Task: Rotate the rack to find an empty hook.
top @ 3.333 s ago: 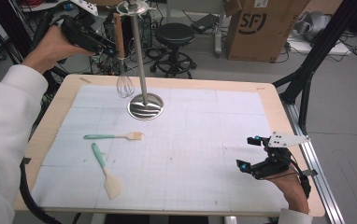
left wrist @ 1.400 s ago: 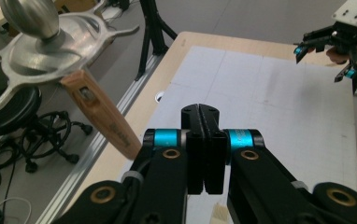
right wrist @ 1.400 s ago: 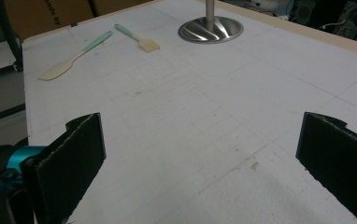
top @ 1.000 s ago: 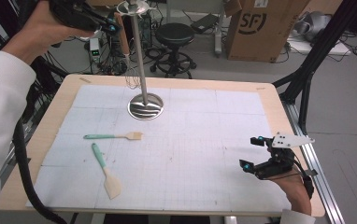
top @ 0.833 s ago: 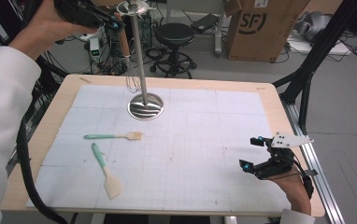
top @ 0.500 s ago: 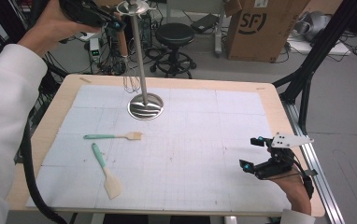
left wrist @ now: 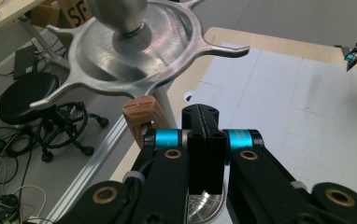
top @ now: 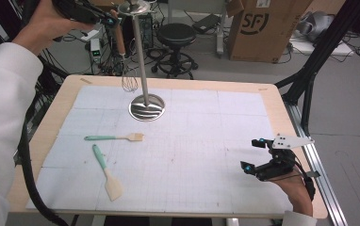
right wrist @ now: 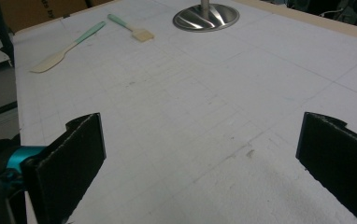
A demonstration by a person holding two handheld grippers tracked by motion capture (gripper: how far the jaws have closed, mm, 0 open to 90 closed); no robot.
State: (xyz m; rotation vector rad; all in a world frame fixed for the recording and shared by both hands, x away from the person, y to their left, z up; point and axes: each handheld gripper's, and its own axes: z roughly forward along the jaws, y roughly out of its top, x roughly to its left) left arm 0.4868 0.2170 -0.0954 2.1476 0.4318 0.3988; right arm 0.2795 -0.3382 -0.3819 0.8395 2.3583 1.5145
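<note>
- Hanging the whisk [top: 119, 41] on the stand [top: 141, 61], by the look of it: wooden handle up just left of the stand's top, wire end dangling beside the pole, well above the base.
- Left gripper [top: 103, 18] pressed together on the handle's top end, right under the stand's hooked crown [left wrist: 120, 60]. Can't tell from the left gripper view whether a loop or the wood itself is pinched.
- Right gripper [top: 251, 154] spread wide with nothing between the pads, parked far right of the stand near the table edge [top: 305, 188]. Fine to leave there.
- Best bet: pick the arm of the crown nearest the handle, come in a touch above it, then lower so the hanging end drops over the upturned tip.
- Go slow and level; a bump on the pole probably wobbles the whole stand.
- Watch the wire end: likely to swing into the pole, so let it settle before opening up.
- Only let go once the weight clearly sits on the arm, otherwise probably a drop onto the base.
- Spatula [top: 106, 172] and brush [top: 114, 137] lying in front-left of the stand, well apart from it, no bother for now.
</note>
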